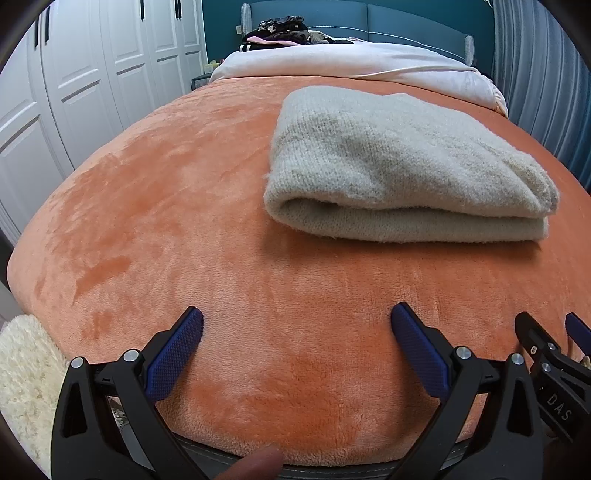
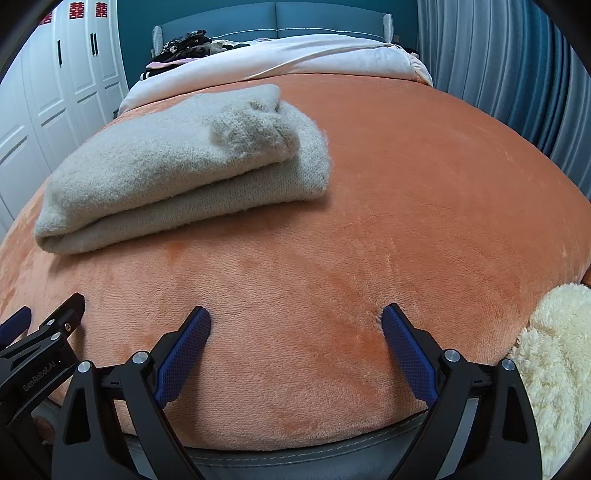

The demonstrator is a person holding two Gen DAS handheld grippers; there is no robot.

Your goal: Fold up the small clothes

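Left gripper (image 1: 297, 325): jaws spread wide, holding nothing, low over the near edge of the bed.
Right gripper (image 2: 295, 323): also spread and empty, just beside the left one.
Orange blanket (image 1: 184, 221): covers the bed; the part near the grippers carries no garment.
Grey knit sweater (image 1: 399, 166): lies folded in a neat stack further on the blanket, well apart from both grippers.
Progress: this garment looks finished.
Dark clothes pile (image 1: 277, 31): far at the headboard, seemingly still unfolded, probably next.
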